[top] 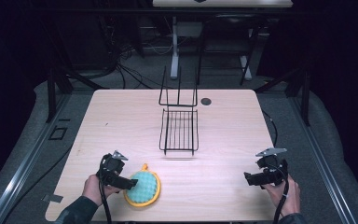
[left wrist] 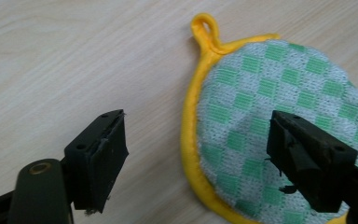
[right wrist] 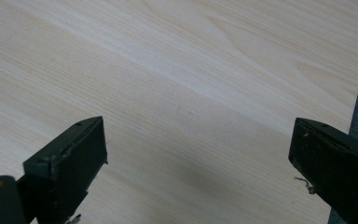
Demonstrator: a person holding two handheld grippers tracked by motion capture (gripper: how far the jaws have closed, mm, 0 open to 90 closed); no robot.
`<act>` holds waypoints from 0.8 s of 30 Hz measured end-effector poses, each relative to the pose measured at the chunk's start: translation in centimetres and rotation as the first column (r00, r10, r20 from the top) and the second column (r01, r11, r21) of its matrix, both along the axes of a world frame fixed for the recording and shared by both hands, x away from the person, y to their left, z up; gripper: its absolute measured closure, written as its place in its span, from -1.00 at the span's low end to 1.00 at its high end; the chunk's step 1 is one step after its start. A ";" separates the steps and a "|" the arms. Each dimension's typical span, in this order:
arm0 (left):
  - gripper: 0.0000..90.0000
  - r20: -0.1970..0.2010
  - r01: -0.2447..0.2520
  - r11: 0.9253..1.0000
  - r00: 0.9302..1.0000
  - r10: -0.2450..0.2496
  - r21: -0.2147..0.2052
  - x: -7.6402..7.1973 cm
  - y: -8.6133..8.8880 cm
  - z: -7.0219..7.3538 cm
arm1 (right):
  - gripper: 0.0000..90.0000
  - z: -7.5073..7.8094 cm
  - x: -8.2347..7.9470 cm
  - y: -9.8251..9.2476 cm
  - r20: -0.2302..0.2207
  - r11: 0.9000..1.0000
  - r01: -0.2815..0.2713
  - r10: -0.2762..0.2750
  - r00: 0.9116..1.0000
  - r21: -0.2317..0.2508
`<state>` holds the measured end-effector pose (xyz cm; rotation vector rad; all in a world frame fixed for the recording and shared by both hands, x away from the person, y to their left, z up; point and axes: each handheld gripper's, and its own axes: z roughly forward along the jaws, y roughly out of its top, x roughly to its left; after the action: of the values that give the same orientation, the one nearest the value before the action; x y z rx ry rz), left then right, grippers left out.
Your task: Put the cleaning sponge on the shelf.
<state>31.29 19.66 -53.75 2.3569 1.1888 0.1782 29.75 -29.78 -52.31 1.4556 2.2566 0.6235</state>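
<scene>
A pale wooden table carries everything, with bare boards between the items. At its middle stands a black wire rack, a flat grid with an upright frame rising at its far end; nothing lies in it. Just beyond the rack, a small dark round spot sits on the tabletop. Near the front edge on the left lies a round pot holder, green-checked with a yellow rim and a yellow loop pointing away from the person. The left gripper has its jaws spread wide over the pot holder's edge, one jaw above bare wood, the other above the cloth, holding nothing. The right gripper, well apart at the front right, is equally wide open over bare wood.
</scene>
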 end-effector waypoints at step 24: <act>0.59 -0.001 0.042 0.998 0.999 -0.042 -0.053 -0.4 -0.6 -0.9 | -0.88 0.2 -0.1 0.1 0.008 1.000 -0.018 0.018 1.000 0.023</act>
<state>30.92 19.10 -54.65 2.3340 1.1302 0.1283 29.64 -29.71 -52.11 1.4422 2.2664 0.6612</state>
